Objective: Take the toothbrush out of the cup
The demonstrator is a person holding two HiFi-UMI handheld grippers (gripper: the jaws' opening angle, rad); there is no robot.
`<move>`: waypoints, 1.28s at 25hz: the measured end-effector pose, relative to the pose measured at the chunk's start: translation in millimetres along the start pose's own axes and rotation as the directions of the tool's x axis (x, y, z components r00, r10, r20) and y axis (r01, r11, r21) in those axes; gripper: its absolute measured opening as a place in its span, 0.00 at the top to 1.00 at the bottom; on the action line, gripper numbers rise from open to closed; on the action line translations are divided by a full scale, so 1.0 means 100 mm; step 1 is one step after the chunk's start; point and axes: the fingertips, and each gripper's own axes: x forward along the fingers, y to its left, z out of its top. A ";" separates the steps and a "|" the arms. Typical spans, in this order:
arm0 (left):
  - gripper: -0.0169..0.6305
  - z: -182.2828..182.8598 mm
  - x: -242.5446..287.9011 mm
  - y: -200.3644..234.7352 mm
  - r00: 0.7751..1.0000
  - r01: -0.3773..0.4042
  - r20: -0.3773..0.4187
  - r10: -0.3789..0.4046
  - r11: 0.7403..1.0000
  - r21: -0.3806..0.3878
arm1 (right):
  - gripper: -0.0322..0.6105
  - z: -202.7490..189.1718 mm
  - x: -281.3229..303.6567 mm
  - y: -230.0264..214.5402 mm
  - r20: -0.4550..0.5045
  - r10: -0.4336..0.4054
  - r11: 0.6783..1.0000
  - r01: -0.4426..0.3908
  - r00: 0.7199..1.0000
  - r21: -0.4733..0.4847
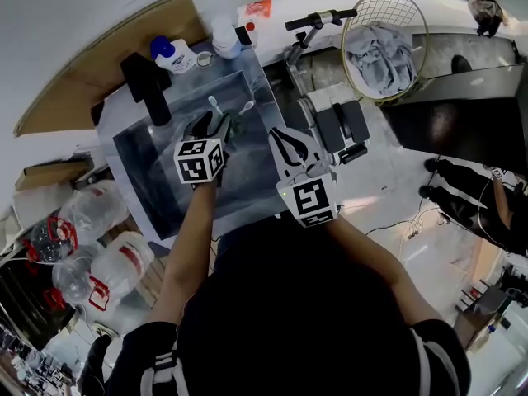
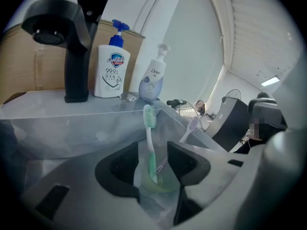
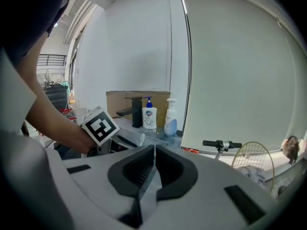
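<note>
A clear cup (image 2: 158, 182) stands in the grey sink (image 1: 148, 172). In it are a green toothbrush (image 2: 149, 128), upright, and a pale lilac toothbrush (image 2: 191, 128) that leans right. Their heads also show above the cup in the head view, the green toothbrush (image 1: 213, 102) and the lilac one (image 1: 246, 106). My left gripper (image 2: 154, 157) is low in the sink, its jaws opening, one on each side of the cup. From above, the left gripper (image 1: 219, 124) sits just in front of the brushes. My right gripper (image 3: 154, 150) is shut and empty; the right gripper (image 1: 286, 139) hovers over the sink's right edge.
A black faucet (image 2: 76, 47) stands on the back ledge, with a white-and-blue soap bottle (image 2: 111, 71) and a second pump bottle (image 2: 152, 80) beside it. Right of the sink are a scooter handlebar (image 1: 322, 19) and a wire basket (image 1: 385, 44) with cloth in it. Plastic jugs (image 1: 99, 246) lie at the left.
</note>
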 end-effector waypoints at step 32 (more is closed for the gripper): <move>0.91 0.60 -1.03 -0.46 0.963 -0.036 0.267 0.031 0.999 0.015 | 0.90 0.22 -0.20 0.17 0.111 0.029 0.999 -0.026 0.993 -0.025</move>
